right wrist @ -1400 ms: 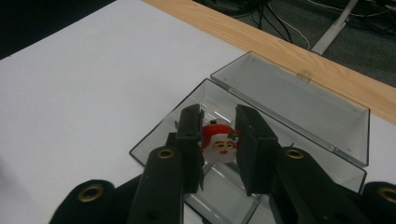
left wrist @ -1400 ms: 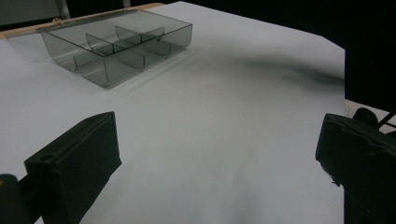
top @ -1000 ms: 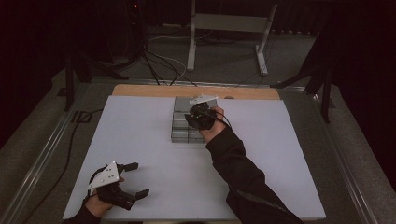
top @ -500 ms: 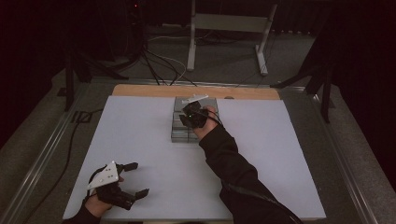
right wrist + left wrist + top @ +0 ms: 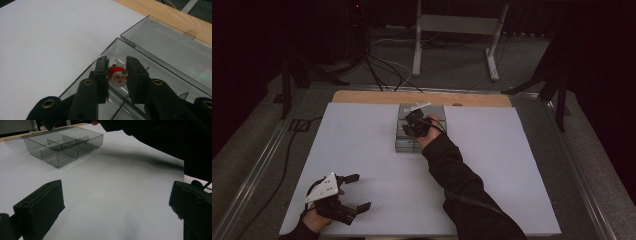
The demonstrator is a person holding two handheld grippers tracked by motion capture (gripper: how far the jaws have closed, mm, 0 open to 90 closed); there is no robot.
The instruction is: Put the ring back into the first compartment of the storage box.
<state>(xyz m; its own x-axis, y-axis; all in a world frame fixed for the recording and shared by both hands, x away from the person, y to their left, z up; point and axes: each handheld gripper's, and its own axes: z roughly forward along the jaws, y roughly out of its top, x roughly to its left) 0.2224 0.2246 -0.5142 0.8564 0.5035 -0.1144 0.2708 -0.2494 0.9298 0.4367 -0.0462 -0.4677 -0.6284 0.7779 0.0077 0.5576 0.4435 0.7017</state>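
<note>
Gripping a small red-and-white Santa figure (image 5: 118, 77) between its closed jaws, the right tool (image 5: 117, 75) is held over the smoky transparent plastic compartment box (image 5: 172, 57) on the bench (image 5: 362, 145).

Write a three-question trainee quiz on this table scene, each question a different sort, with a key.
1. True or false: the right hand-held gripper holds a small Santa figure between its jaws.
2. Multiple choice: the right hand-held gripper is over which thing? A) the bare white mat B) the clear compartment box C) the wooden edge
3. Short answer: how do the jaws of the left hand-held gripper stand, and is anything between them?

Key
1. True: the jaws are closed on the red-and-white figure.
2. B: it is above the open box, whose lid lies flat behind it.
3. Wide apart, with nothing between them; it rests low at the near left of the white mat.
</note>
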